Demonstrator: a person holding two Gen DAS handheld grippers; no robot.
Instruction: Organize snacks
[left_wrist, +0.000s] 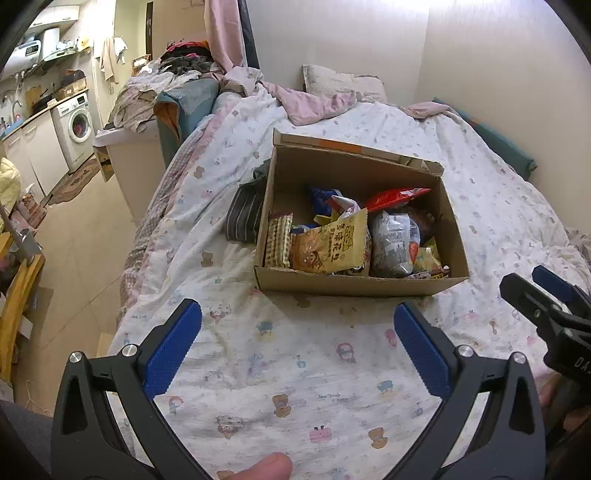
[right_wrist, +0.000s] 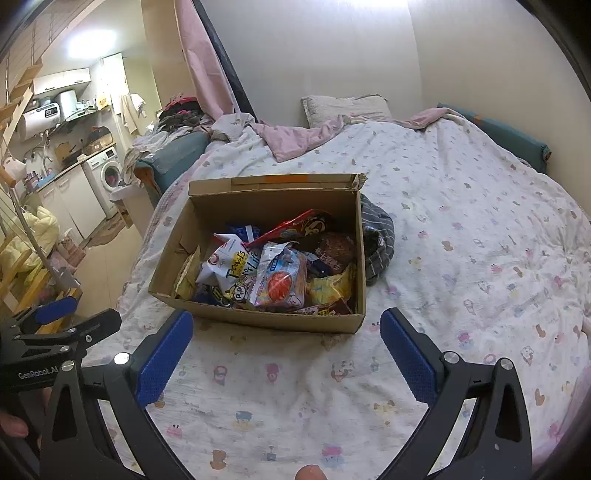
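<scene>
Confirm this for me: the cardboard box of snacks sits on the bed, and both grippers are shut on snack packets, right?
Not quite. The cardboard box of snacks does sit on the bed, but the left gripper and right gripper are open and empty, as each wrist view shows.

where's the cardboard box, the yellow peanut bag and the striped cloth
cardboard box (left_wrist: 354, 286), left wrist view, on its near front wall
yellow peanut bag (left_wrist: 328, 243), left wrist view, on its printed front
striped cloth (right_wrist: 378, 243), right wrist view, on the bunched fabric beside the box

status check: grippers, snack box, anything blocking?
Left gripper open, empty; right gripper open, empty. Cardboard box on the bed, full of snack packets. Striped cloth against the box's side; approach clear.
</scene>
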